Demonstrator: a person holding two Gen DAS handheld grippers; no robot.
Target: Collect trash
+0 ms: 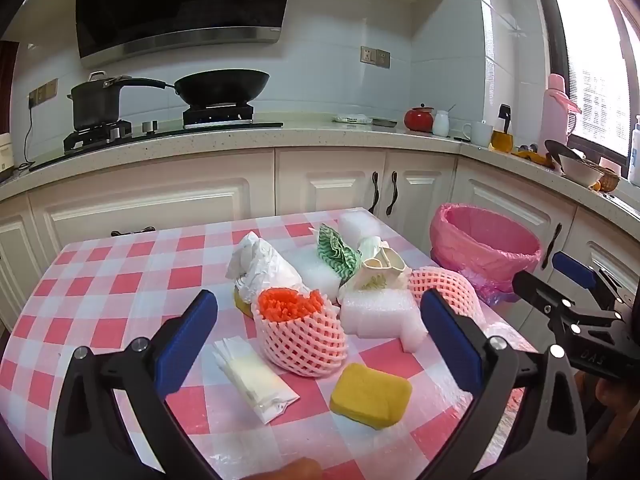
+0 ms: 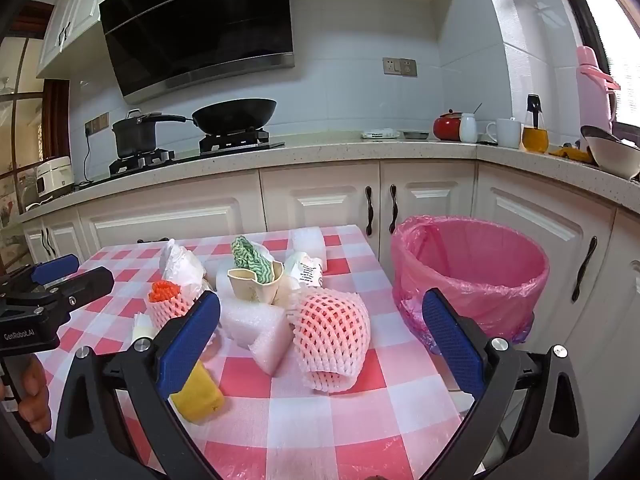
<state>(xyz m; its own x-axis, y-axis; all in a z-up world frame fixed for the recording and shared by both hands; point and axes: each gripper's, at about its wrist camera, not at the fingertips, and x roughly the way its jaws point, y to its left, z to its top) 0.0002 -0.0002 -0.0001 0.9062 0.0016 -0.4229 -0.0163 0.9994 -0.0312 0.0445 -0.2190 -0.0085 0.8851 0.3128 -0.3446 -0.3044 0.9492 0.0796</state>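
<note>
Both tongs stand wide with nothing between their pads: the left gripper (image 1: pixel 318 338) hangs over the near left part of the heap, the right gripper (image 2: pixel 320 336) over the near right part, each tilted a little downward.

On the checked tablecloth (image 1: pixel 100 280) the trash lies packed close. A pink foam net with an orange net inside (image 1: pixel 300 334) stands in the middle, a second pink foam net (image 2: pixel 332 340) lies to its right, white foam blocks (image 1: pixel 380 312) sit between them, and a yellow sponge (image 1: pixel 370 394) and a flat clear packet (image 1: pixel 256 376) lie nearest. Farther off are a crumpled white bag (image 1: pixel 260 266), a green patterned wrapper (image 1: pixel 336 250) and a crushed paper cup (image 2: pixel 254 282). A pink-lined bin (image 2: pixel 472 272) stands on the floor off the right far corner of the table.

Likely troubles, as I judge them: the foam nets are springy and light, so a shallow pinch may slip off or fling one aside. Pieces touch one another, so lifting one could drag a neighbour over the table edge. That flat packet gives the pads little to catch. With both tools close together over one heap, they may knock each other. A light piece released high may miss the bin.
</note>
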